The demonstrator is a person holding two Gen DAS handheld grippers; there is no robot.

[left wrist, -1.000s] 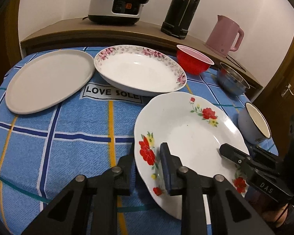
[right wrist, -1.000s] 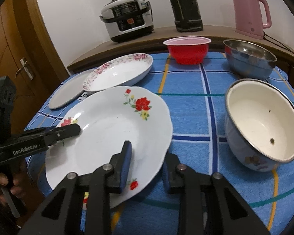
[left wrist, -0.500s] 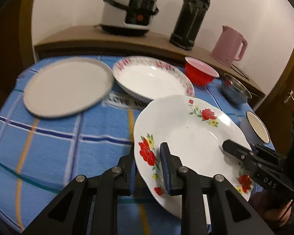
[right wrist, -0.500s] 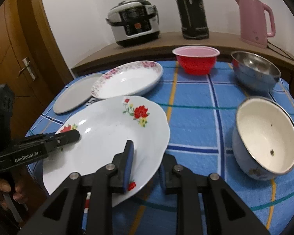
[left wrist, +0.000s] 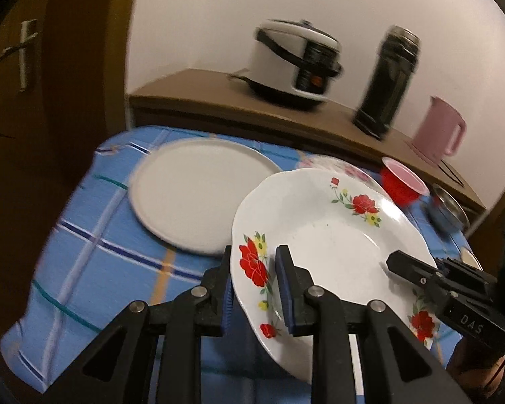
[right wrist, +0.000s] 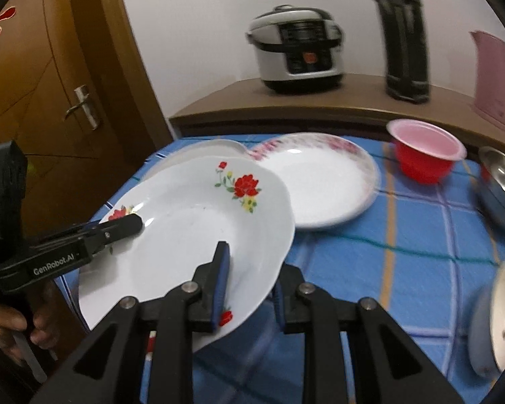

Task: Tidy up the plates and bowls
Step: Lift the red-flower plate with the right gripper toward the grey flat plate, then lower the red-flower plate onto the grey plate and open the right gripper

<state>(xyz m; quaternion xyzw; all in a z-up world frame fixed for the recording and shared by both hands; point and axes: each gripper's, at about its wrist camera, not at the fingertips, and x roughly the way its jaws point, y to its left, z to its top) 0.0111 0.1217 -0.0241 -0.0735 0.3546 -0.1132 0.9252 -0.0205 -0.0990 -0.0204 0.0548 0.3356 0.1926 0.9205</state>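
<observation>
Blue checked cloth covered the table [left wrist: 94, 252], with a wooden shelf behind it carrying a rice cooker [right wrist: 298, 50], a dark flask [left wrist: 389, 77] and a pink kettle [left wrist: 439, 131]. Both grippers were clamped on one red-flowered plate [left wrist: 333, 235], held tilted clear of the cloth: the left gripper [left wrist: 252, 289] pinched its rim at about 8 o'clock, the right gripper [right wrist: 249, 286] the opposite edge, one pad above and one below. Off at 10 o'clock lay a plain grey plate [left wrist: 198, 195]; at 1 o'clock a pink-rimmed plate [right wrist: 320, 185] sat just beyond the lifted one.

I counted three plates and three bowls: a red bowl [right wrist: 424, 158], a steel bowl [right wrist: 501, 188] and a cream enamel bowl [right wrist: 498, 316]. Nothing looked stacked yet; I judged the sorting barely begun, with this first plate in the air and the bowls untouched.
</observation>
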